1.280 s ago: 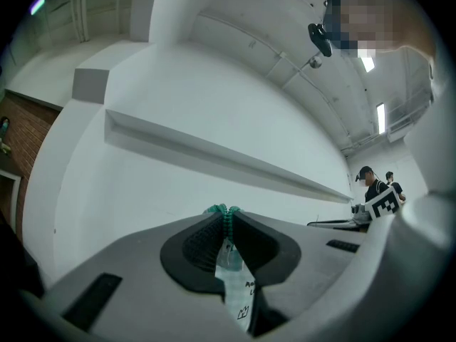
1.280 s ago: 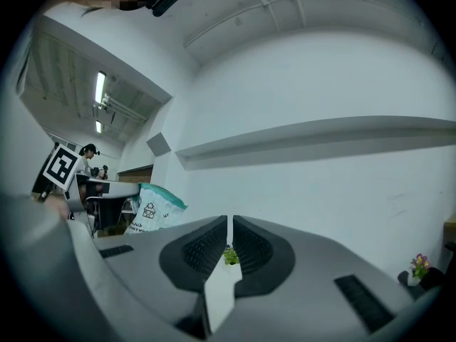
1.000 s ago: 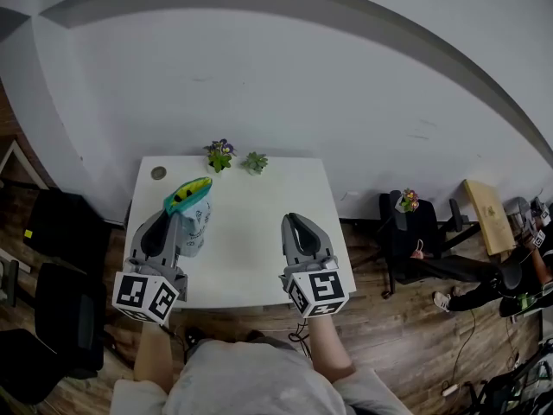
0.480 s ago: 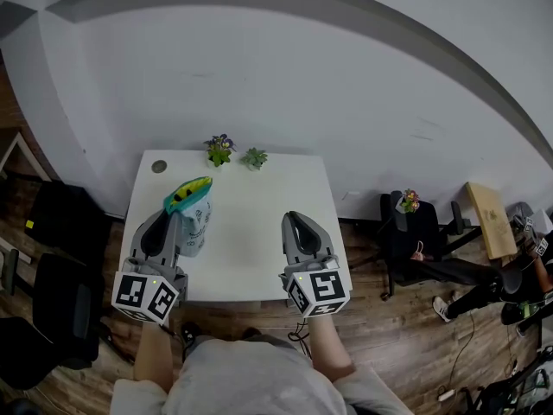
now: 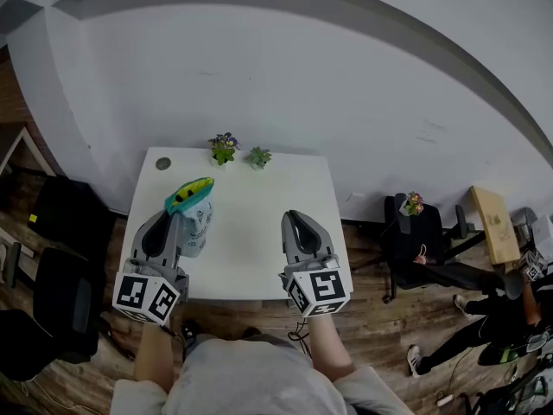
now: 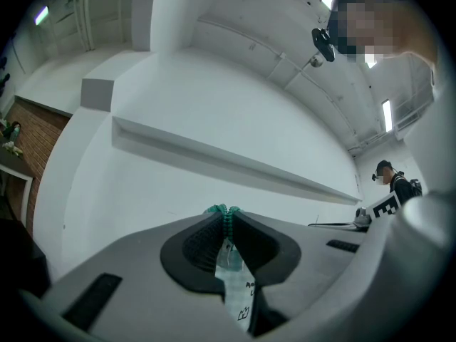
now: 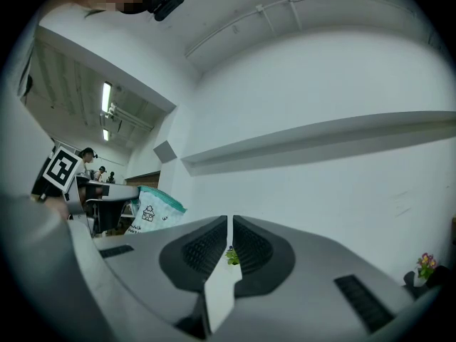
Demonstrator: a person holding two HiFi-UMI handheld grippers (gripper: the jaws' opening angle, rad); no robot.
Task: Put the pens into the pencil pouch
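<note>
On the white table (image 5: 259, 258) the pencil pouch (image 5: 195, 216) stands upright, pale with a teal zipper rim that gapes at the top and shows yellow inside. My left gripper (image 5: 175, 220) is shut on the pouch's left edge. In the left gripper view the teal zipper (image 6: 223, 211) and the printed fabric (image 6: 234, 266) are pinched between the pads of that gripper (image 6: 226, 225). My right gripper (image 5: 295, 220) hovers over the table's right half, shut and empty. In the right gripper view its jaws (image 7: 229, 228) nearly touch, and the pouch (image 7: 153, 212) shows to the left. No loose pen is visible.
Two small potted plants (image 5: 224, 150) (image 5: 257, 156) and a small round object (image 5: 163, 163) sit at the table's back edge against the wall. Dark chairs (image 5: 60, 301) stand on the left, another chair (image 5: 415, 227) on the right. Wooden floor surrounds the table.
Both grippers and the pouch stay where they were. The head view has shifted slightly, and a person at the far right has moved on.
</note>
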